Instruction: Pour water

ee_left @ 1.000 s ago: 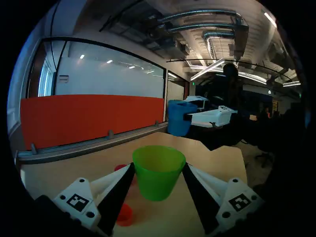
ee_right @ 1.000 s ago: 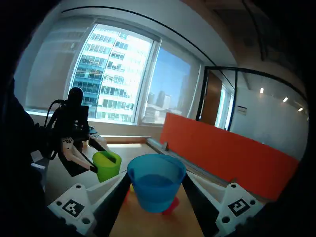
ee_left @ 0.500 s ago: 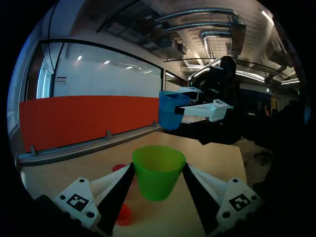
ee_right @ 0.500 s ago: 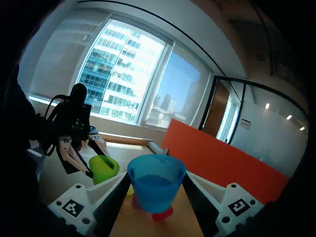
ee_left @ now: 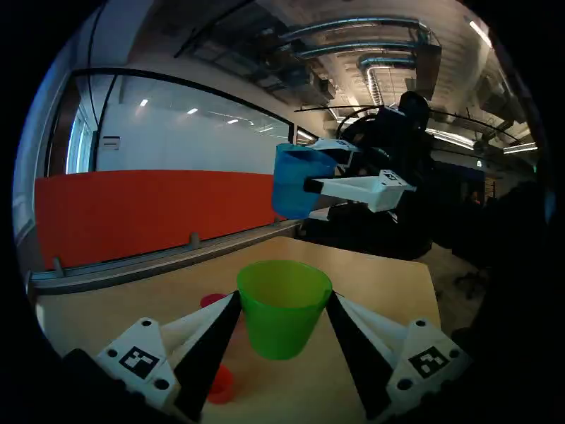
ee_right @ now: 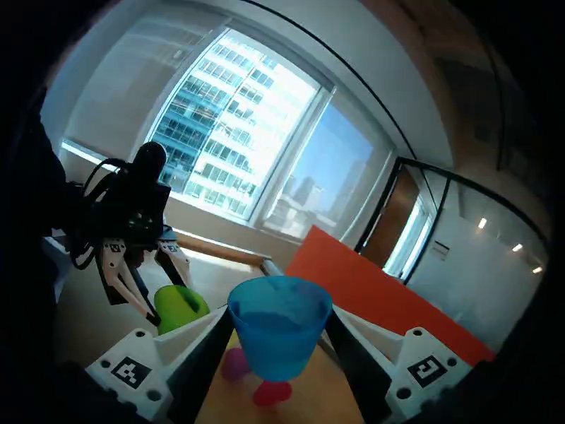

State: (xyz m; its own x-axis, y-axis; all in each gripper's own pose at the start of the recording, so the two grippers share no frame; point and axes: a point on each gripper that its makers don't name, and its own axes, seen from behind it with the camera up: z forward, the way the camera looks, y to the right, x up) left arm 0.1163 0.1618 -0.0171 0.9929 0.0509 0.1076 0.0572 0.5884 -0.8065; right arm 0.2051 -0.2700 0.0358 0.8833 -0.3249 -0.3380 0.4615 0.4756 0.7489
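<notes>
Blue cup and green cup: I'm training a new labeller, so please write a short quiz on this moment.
1. True or false: the blue cup holds water.
2. The left tongs grip: A) the green cup, B) a bottle, C) nothing.
3. Fill in: the right tongs hold the blue cup ___ the table, not on it.
Key: 1 true; 2 A; 3 above.
</notes>
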